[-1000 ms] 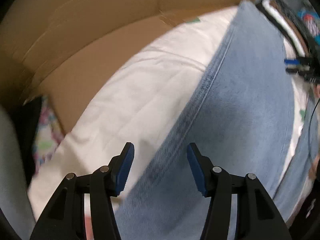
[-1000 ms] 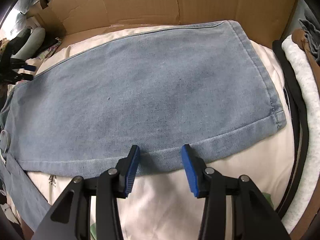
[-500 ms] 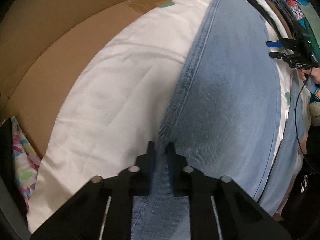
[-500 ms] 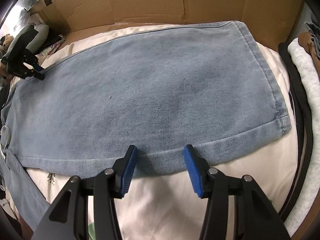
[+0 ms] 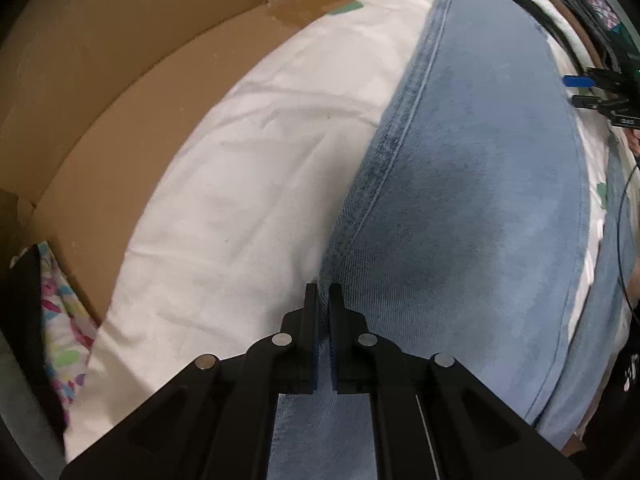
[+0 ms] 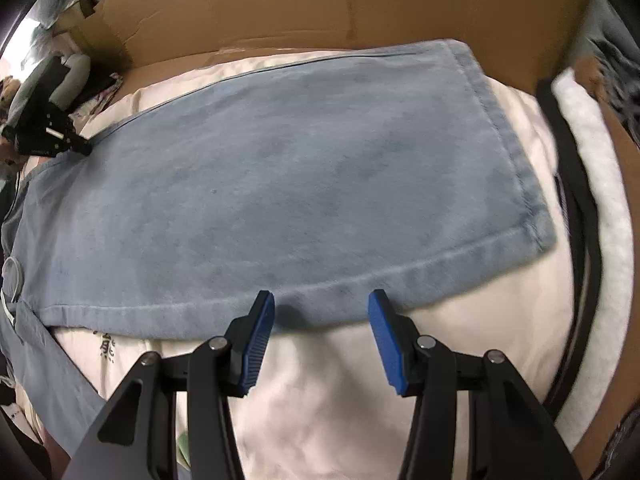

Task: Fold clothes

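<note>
Denim garment (image 6: 280,184), pale blue, lies spread flat on a white padded sheet (image 6: 460,344) that lines the floor of a large cardboard box (image 6: 320,4). In the right wrist view its long axis runs from one side of the box to the other: the hemmed end sits toward the right wall, and the end with a round metal fastener reaches the left edge of the sheet, where more denim drops over the near left corner. One long seamed edge lies along the far wall of the box; the other long edge faces the near side.

Left claw (image 5: 324,300), pointing steeply down, is closed on the far long seamed edge of the garment near its left end, with the fabric pinched between its two black fingers. In the right wrist view it appears as a black claw (image 6: 82,146) at the far left corner of the denim.

Right claw (image 6: 320,308) hangs tilted steeply downward over the near long edge, about midway along it. Its blue pads (image 6: 258,340) stand apart, with the edge of the denim below the gap and nothing gripped.

Beyond the hemmed end, dark, white and brown folded clothes (image 6: 580,168) lie along the right wall of the box. A colourful patterned cloth (image 5: 60,320) lies outside the box wall by the left end.
</note>
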`<act>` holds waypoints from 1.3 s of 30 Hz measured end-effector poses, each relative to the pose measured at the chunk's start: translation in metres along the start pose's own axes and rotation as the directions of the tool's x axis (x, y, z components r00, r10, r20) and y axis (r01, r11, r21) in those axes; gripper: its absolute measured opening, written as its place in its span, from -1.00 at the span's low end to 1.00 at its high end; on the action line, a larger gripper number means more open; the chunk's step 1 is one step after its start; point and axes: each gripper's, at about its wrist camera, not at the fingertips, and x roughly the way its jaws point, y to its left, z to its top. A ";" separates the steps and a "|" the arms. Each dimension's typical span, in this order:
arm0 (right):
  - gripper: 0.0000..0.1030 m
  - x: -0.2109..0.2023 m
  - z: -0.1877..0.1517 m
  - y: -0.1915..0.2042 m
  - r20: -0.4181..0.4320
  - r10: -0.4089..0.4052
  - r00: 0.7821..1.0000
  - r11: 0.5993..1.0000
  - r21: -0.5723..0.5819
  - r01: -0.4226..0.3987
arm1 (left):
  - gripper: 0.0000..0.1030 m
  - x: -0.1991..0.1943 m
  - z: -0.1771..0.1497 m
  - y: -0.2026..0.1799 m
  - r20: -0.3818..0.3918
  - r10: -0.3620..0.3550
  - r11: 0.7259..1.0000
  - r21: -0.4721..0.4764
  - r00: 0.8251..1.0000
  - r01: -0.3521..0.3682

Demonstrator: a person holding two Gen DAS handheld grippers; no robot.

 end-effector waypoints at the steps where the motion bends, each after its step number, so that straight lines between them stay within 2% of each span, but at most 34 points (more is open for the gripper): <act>1: -0.10 -0.004 -0.004 0.000 0.002 -0.001 1.000 1.000 0.006 0.001 | -0.84 -0.002 0.000 0.002 -0.001 -0.002 1.000 -0.028 1.000 0.002; 3: -0.10 -0.014 -0.010 0.000 0.007 -0.003 1.000 1.000 0.020 0.002 | -0.76 -0.005 -0.002 0.006 -0.004 -0.005 0.997 -0.082 1.000 0.004; 5: -0.10 -0.020 -0.013 -0.008 0.005 0.004 1.000 0.999 0.041 -0.005 | -0.59 -0.009 -0.003 0.007 -0.008 0.016 0.992 -0.126 1.000 -0.017; 7: -0.09 -0.024 -0.017 -0.016 -0.001 0.017 1.000 0.998 0.065 -0.017 | -0.17 -0.011 -0.004 0.008 -0.022 0.060 0.983 -0.172 0.998 -0.062; 9: -0.09 -0.021 -0.022 -0.022 -0.013 0.038 0.999 0.995 0.088 -0.037 | 0.07 -0.015 -0.007 0.007 -0.018 0.088 0.973 -0.212 0.996 -0.089; 15: -0.09 -0.013 -0.032 -0.025 -0.069 0.068 0.995 0.997 0.039 -0.065 | 0.08 -0.020 -0.021 0.002 0.016 0.084 0.944 -0.320 0.996 -0.075; 20: -0.09 -0.013 -0.029 -0.020 -0.086 0.061 0.994 0.998 -0.019 -0.063 | 0.08 -0.024 -0.029 -0.005 0.023 0.108 0.927 -0.363 0.994 -0.093; 24: -0.09 -0.017 -0.025 -0.019 -0.048 0.073 0.996 0.996 -0.046 -0.075 | 0.08 -0.033 -0.025 -0.003 0.030 0.136 0.913 -0.393 0.990 -0.113; 29: -0.09 -0.026 -0.024 -0.021 -0.033 0.092 0.995 0.995 -0.047 -0.093 | 0.08 -0.046 -0.024 0.000 0.065 0.147 0.891 -0.443 0.987 -0.103; 33: -0.09 -0.029 -0.025 -0.025 -0.041 0.101 0.994 0.994 -0.044 -0.102 | 0.08 -0.049 -0.023 -0.003 0.060 0.160 0.884 -0.453 0.985 -0.116; 35: -0.09 -0.031 -0.026 -0.026 -0.033 0.106 0.994 0.993 -0.040 -0.107 | 0.08 -0.055 -0.019 -0.004 0.063 0.168 0.874 -0.471 0.984 -0.119; 39: -0.09 -0.037 -0.026 -0.025 -0.033 0.114 0.993 0.992 -0.040 -0.116 | 0.08 -0.080 -0.033 -0.026 0.090 0.155 0.845 -0.528 0.984 -0.085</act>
